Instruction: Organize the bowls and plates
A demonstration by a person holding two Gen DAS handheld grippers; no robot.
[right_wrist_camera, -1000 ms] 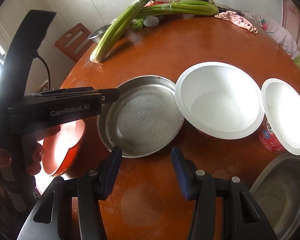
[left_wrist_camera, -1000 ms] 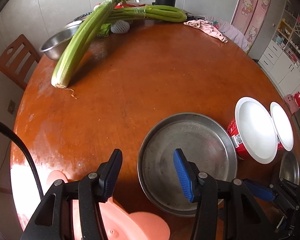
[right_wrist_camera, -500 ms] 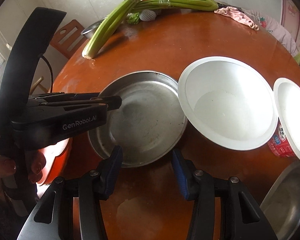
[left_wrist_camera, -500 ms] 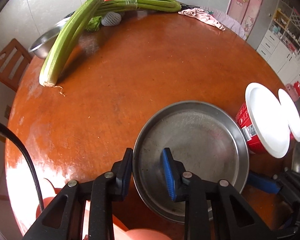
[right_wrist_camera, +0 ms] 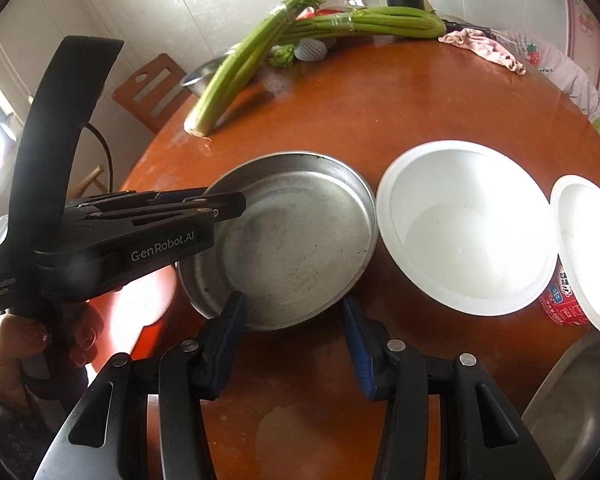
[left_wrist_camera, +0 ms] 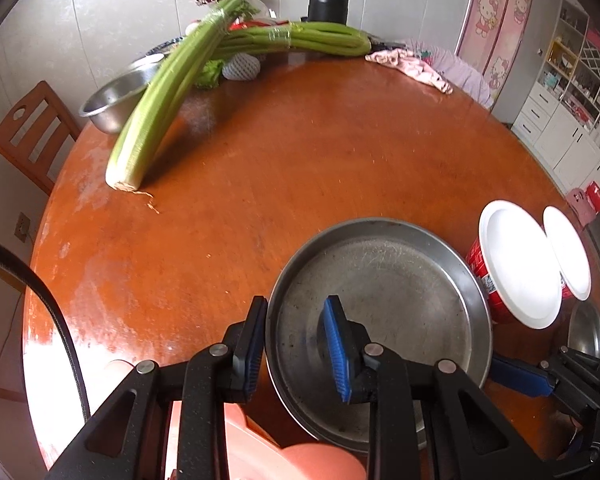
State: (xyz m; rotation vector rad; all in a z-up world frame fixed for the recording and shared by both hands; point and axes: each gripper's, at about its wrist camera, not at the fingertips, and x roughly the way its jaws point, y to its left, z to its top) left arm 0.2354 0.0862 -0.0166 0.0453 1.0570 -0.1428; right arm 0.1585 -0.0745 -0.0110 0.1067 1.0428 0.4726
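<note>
On the near left rim of the metal plate (left_wrist_camera: 384, 304), the left gripper (left_wrist_camera: 296, 344) pinches tight, one finger outside and one inside. Just in front of the plate, the right gripper (right_wrist_camera: 296, 344) waits spread and empty. Round, flat, gray and scratched, the plate sits on the table (left_wrist_camera: 300, 140) beside a white bowl (right_wrist_camera: 464, 228).

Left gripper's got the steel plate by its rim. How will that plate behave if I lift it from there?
The steel plate looks thin and rigid, so it probably won't flex. Held only at one edge by the left gripper, it will likely droop away from the grip. Smooth metal may slip between the pads.
</note>
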